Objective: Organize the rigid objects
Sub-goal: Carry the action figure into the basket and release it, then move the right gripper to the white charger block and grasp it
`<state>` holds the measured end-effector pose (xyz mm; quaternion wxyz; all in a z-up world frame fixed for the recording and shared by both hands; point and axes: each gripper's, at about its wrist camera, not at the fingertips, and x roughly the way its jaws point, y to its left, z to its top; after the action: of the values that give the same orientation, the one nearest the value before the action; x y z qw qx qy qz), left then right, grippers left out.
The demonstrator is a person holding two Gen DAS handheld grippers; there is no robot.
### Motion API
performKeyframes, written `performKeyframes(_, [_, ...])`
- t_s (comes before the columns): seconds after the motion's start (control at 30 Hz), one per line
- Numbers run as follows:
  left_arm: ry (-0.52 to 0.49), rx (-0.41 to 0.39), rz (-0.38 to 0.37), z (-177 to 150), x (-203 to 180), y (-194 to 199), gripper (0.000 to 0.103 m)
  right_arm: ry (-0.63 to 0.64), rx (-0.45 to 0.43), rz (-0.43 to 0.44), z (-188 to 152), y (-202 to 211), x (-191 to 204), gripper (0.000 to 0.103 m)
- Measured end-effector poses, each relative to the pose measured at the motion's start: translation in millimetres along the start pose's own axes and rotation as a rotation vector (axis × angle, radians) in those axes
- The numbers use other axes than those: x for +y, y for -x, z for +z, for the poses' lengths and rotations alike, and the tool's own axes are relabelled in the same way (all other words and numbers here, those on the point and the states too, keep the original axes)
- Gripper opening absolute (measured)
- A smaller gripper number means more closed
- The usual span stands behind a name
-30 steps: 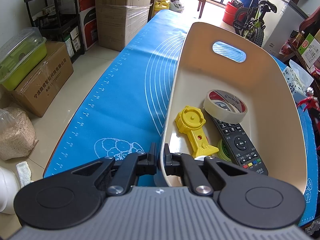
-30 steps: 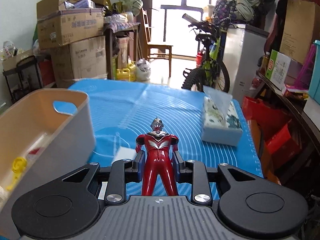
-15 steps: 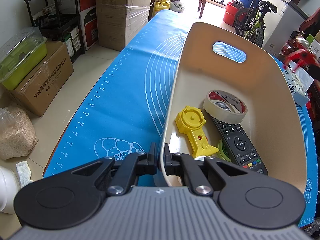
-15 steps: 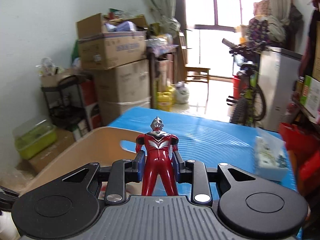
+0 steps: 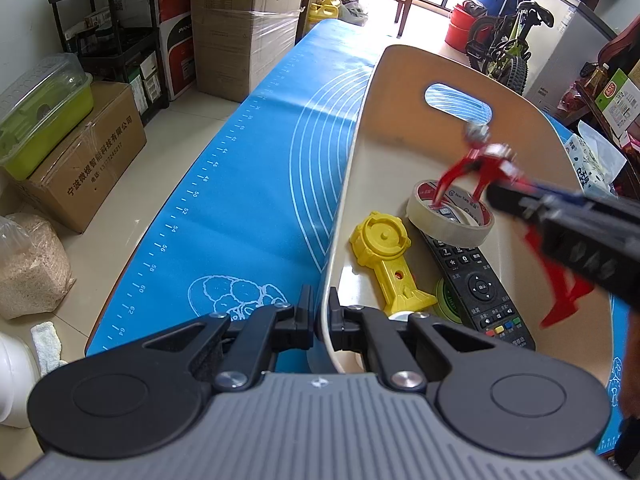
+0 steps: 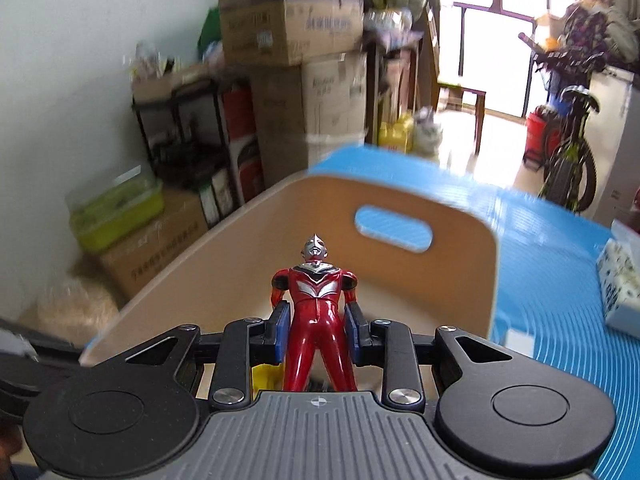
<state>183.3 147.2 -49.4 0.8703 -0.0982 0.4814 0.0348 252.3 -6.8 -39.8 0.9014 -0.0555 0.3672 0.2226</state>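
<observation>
My left gripper is shut on the near rim of the beige bin on the blue mat. Inside the bin lie a tape roll, a yellow plastic toy, a black remote and a green roll. My right gripper is shut on a red and silver hero figure, held upright over the bin. In the left wrist view the figure hangs blurred above the tape roll.
A tissue box lies on the mat right of the bin. Left of the table stand cardboard boxes, a green lidded container and a black shelf. A bicycle stands at the back.
My right gripper has carried the figure left, from beside the bin to over its inside. The left gripper has kept still on the rim.
</observation>
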Motion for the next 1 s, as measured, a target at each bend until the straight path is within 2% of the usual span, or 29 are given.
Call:
performKeyframes(0.1, [0.000, 0.000, -0.002, 0, 0, 0, 0.007, 0.000, 0.070, -0.003, -8, -13, 4, 0.038])
performKeyframes(0.2, [-0.003, -0.001, 0.004, 0, -1, 0, 0.007, -0.003, 0.068, -0.012, -9, -13, 4, 0.038])
performKeyframes(0.3, [0.003, -0.002, -0.004, 0, -1, 0, 0.007, -0.013, 0.105, -0.015, -8, -16, 4, 0.038])
performKeyframes(0.4, [0.003, -0.001, -0.002, -1, 0, -1, 0.007, -0.031, 0.070, -0.008, -9, -7, -1, 0.056])
performKeyframes(0.43, [0.004, -0.001, -0.002, -1, 0, -1, 0.007, -0.038, 0.059, -0.011, -9, -4, -2, 0.059])
performKeyframes(0.53, [0.003, -0.001, -0.001, 0, 0, -1, 0.007, -0.057, 0.028, 0.002, -6, 9, -9, 0.061])
performKeyframes(0.77, [0.005, -0.001, -0.003, 0, 0, 0, 0.007, -0.133, -0.098, -0.029, 8, 53, -41, 0.070])
performKeyframes(0.83, [0.006, -0.001, -0.004, 0, 0, 0, 0.007, -0.149, -0.123, -0.058, 10, 64, -53, 0.076])
performKeyframes(1.0, [0.007, 0.000, -0.005, 0, 0, 0, 0.007, -0.185, -0.143, -0.152, 2, 79, -87, 0.081])
